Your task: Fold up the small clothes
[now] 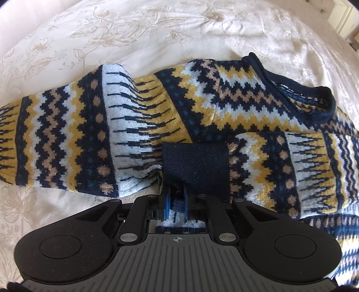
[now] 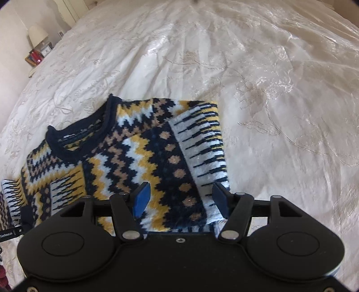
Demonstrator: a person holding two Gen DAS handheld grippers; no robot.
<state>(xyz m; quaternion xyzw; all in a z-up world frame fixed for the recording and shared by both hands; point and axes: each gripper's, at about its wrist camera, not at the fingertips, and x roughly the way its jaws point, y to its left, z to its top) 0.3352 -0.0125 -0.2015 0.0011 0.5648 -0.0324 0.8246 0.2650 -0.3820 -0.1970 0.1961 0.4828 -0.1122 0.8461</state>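
A small knitted sweater (image 1: 202, 107) with navy, yellow, white and tan zigzag bands lies on the bed, its navy collar (image 1: 298, 94) at the right. One sleeve is folded across the body. My left gripper (image 1: 176, 202) is shut on the navy sleeve cuff (image 1: 195, 166), low over the sweater. In the right wrist view the sweater (image 2: 139, 157) lies below with its collar (image 2: 78, 139) at the left. My right gripper (image 2: 180, 197) is open and empty, its blue pads spread over the folded sleeve near the sweater's right edge.
The sweater rests on a cream embroidered bedspread (image 2: 269, 89) that fills both views. A bedside table with a lamp (image 2: 38, 33) and small items stands at the far left. A white door or wall panel (image 1: 343, 20) shows at the top right.
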